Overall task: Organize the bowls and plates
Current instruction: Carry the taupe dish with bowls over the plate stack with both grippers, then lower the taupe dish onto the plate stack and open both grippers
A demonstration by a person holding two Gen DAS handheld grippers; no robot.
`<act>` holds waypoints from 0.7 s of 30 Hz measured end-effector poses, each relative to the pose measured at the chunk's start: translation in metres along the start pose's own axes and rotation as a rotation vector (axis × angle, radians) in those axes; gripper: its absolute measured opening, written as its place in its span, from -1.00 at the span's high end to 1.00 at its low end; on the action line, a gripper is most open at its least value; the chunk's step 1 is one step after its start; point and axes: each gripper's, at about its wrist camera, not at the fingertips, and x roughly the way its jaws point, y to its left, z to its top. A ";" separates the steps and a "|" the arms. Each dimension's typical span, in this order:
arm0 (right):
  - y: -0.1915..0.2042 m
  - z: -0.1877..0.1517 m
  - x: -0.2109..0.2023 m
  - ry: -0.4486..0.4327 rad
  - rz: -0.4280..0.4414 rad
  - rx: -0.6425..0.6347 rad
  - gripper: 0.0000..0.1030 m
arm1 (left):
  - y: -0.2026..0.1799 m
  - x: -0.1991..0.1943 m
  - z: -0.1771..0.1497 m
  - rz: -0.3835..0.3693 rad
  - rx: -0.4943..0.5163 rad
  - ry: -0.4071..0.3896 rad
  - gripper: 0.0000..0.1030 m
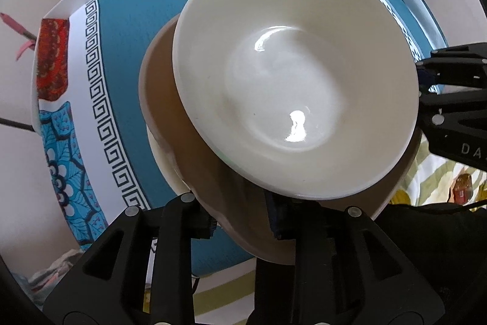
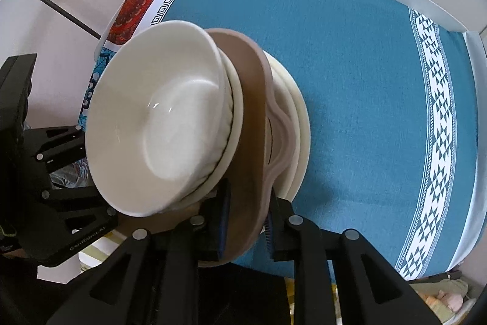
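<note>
L gripper (image 2: 96, 178) label: "GenRobot.AI".

A white bowl (image 1: 292, 87) sits on a brown plate (image 1: 170, 124) over the blue tablecloth (image 1: 127, 35). The left gripper (image 1: 243, 224) straddles the plate's near rim, its jaws slightly parted. The right gripper (image 1: 426, 81) reaches in beside the bowl's right edge

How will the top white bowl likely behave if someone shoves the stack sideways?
The white bowl shows bright glare, so it is probably glazed and slippery. It sits loose atop a cream plate, so a shove might slide it. It looks ceramic: stiff, breakable.
</note>
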 end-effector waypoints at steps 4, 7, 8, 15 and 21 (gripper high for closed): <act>-0.002 0.004 -0.007 0.004 0.001 0.001 0.59 | 0.001 -0.001 0.001 -0.047 -0.009 0.022 0.39; -0.003 0.001 -0.011 0.027 -0.019 -0.010 0.33 | -0.004 -0.002 0.003 -0.075 0.012 0.040 0.15; -0.004 -0.001 -0.013 0.034 -0.022 -0.012 0.27 | -0.006 -0.003 0.004 -0.078 0.022 0.046 0.11; -0.011 -0.010 -0.024 0.042 -0.007 -0.009 0.19 | -0.012 -0.013 0.004 -0.082 0.021 0.045 -0.11; -0.013 -0.019 -0.034 -0.003 0.011 0.011 0.18 | -0.016 -0.026 -0.004 -0.054 0.004 0.010 -0.22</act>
